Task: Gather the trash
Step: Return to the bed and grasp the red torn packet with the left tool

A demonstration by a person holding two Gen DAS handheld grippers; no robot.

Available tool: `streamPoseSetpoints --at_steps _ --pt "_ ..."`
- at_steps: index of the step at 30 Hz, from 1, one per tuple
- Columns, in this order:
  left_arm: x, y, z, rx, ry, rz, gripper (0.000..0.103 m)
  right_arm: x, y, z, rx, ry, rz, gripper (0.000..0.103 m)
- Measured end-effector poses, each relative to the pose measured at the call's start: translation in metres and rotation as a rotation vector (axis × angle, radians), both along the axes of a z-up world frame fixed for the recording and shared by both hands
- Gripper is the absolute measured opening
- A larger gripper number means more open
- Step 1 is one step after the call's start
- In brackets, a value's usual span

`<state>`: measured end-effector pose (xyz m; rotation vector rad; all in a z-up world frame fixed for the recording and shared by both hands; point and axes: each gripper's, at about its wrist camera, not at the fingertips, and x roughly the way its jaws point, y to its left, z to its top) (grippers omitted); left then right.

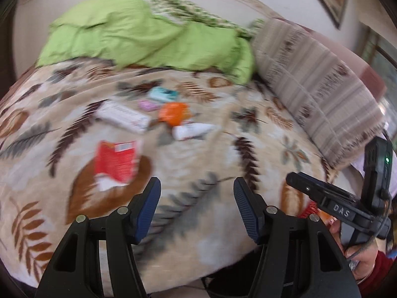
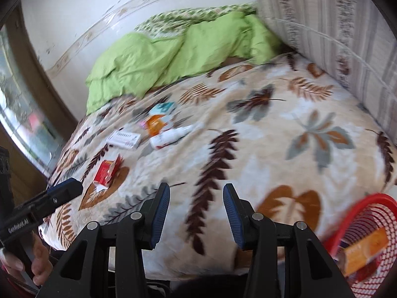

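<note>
Left wrist view: left hand-held gripper [image 1: 197, 208] spread, empty, above leaf-print bed [image 1: 223, 154]. Trash scattered mid-bed: red box [image 1: 116, 165] nearest, white box [image 1: 122, 116], orange packet [image 1: 173, 113], white tube [image 1: 192, 130], teal box [image 1: 162, 94].

Right wrist view: right hand-held gripper [image 2: 196, 213] spread, empty. Red basket [image 2: 367, 236] at lower right beside bed, orange box [image 2: 364, 250] inside.
</note>
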<state>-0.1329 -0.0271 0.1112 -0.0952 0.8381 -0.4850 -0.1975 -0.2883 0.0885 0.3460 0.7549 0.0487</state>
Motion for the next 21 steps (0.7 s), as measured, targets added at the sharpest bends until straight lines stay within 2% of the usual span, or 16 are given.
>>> streamPoseSetpoints --at_steps 4,6,9,12,15,17,19,20,21 --pt "0.026 0.049 -0.018 -0.012 0.041 0.151 0.060 0.033 0.033 -0.012 -0.030 0.041 0.047 0.047" --pt "0.042 0.068 -0.029 -0.027 0.078 0.216 0.060 0.041 0.041 -0.013 -0.028 0.024 0.062 0.047" --pt "0.067 0.088 -0.046 -0.072 0.129 0.272 0.060 0.047 0.048 -0.016 -0.048 0.037 0.060 0.047" --pt "0.094 0.091 -0.063 -0.112 0.176 0.306 0.059 0.045 0.050 -0.014 -0.047 0.017 0.074 0.047" --pt "0.114 0.085 -0.081 -0.154 0.242 0.302 0.049 0.044 0.051 -0.014 -0.059 0.014 0.067 0.047" --pt "0.123 0.077 -0.093 -0.153 0.274 0.299 0.049 0.044 0.048 -0.014 -0.051 0.014 0.062 0.047" --pt "0.125 0.066 -0.092 -0.121 0.244 0.301 0.047 0.045 0.045 -0.014 -0.041 0.022 0.055 0.047" --pt "0.127 0.060 -0.092 -0.106 0.233 0.280 0.036 0.045 0.044 -0.014 -0.033 0.023 0.049 0.047" --pt "0.127 0.053 -0.093 -0.088 0.228 0.262 0.018 0.047 0.041 -0.014 -0.021 0.027 0.045 0.047"
